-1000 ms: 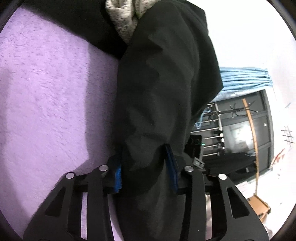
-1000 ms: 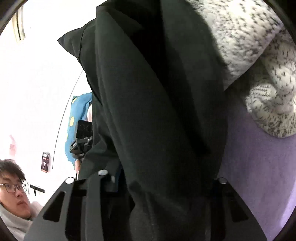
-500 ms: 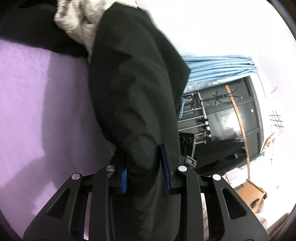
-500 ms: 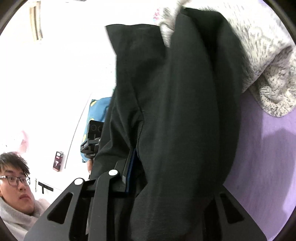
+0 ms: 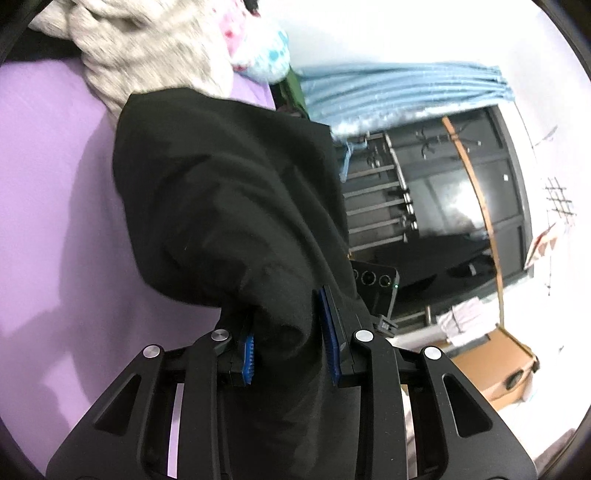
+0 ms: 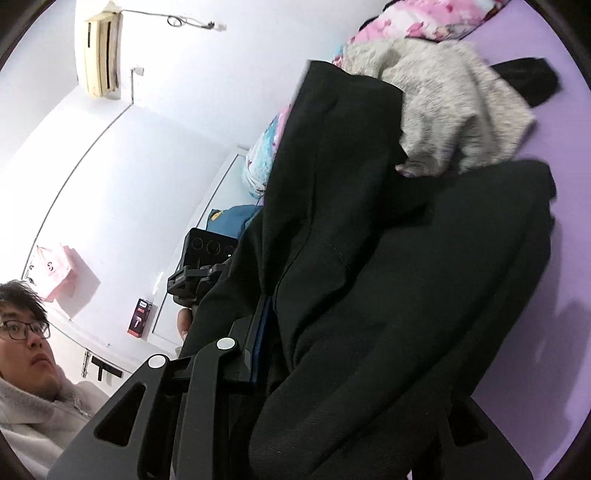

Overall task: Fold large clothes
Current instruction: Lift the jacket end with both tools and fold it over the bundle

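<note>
Two grippers have a bite of the same black garment (image 5: 236,206), a heavy dark coat or jacket by the look of it, and it hangs lifted above the purple bedspread (image 5: 48,192). The left gripper (image 5: 288,347) is clenched on a thick bunch of the cloth, which bulges between its blue pads (image 5: 248,354). The right gripper (image 6: 354,365) also looks clamped on the fabric, though the cloth drapes over and hides its right finger. Farther off on the bed lie a grey knitted sweater (image 6: 454,110) and a pink patterned quilt (image 6: 417,18).

I'd say this is the lift-and-spread step: raising the garment by one edge so it hangs straight. Next it wants carrying clear of the sweater and laying flat on the near, open part of the bedspread, both grips held tight and pulled apart so no creases set in.
</note>
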{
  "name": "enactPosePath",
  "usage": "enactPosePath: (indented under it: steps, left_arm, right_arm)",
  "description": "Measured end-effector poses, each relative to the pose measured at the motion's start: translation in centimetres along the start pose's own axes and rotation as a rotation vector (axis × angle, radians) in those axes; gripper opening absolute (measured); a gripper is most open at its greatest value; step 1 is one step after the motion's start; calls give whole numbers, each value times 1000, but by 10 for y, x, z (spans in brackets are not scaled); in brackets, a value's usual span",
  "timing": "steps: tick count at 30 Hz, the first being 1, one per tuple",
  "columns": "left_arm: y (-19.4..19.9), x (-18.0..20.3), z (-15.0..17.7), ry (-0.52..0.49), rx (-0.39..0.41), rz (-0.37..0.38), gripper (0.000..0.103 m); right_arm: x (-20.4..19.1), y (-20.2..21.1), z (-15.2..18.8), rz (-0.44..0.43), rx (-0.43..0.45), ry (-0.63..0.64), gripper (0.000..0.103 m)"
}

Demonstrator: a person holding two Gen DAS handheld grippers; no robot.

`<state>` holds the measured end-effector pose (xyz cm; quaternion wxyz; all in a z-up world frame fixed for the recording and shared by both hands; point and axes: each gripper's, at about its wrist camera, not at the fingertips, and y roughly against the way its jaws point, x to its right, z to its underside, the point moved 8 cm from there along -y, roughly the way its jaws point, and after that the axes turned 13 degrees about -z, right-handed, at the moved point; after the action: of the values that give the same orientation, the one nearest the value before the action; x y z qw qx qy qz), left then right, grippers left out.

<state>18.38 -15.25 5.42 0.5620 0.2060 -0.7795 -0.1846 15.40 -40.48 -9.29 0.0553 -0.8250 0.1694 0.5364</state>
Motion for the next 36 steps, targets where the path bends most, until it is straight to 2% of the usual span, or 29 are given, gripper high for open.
enactPosePath:
  steps: [5,6,8,9,14,19,21,23,26,28,30,32,34,36]
  left_arm:
    - [-51,48,17,-46,-84,-31,26]
    - [-64,62,19,-66,-101,-37,26]
    - [-84,84,17,-85,-123,-34,26]
    - [-91,94,17,-93,-129,-32,26]
    - [-137,157,-1,-174,-141,-28,27]
    - [-180,192,-13,-230,-134,-15,27]
    - [-206,174,-17,-193,-155,-22,27]
    - [-231,147,-18,-154,-185,-57,27]
    - [-263,92,-13,-78,-234,-121,27]
    - [-286,39,0,1,-291,-155,27]
    - [-294,0,12,64,-324,-163,29]
    - [-290,-28,16,97,-304,-125,30]
    - [-285,-45,16,145,-282,-98,30]
    - [-284,-50,20,149,-279,-100,31]
  right_arm:
    - [-16,63,22,30,63,12,24]
    - [2,84,10,35,76,15,24]
    - [-4,119,14,40,113,27,24]
    - [5,135,21,44,127,35,24]
    - [-4,190,0,39,227,86,24]
    - [16,229,-4,-10,308,102,25]
    - [41,231,-1,-12,329,75,25]
    - [86,235,15,3,341,23,25]
    - [152,224,40,30,337,-81,24]
    - [191,217,61,22,339,-147,24]
    - [210,216,79,13,355,-168,24]
    - [221,222,90,-1,390,-190,24]
    - [234,232,97,15,434,-231,25]
    - [244,235,101,14,444,-287,25]
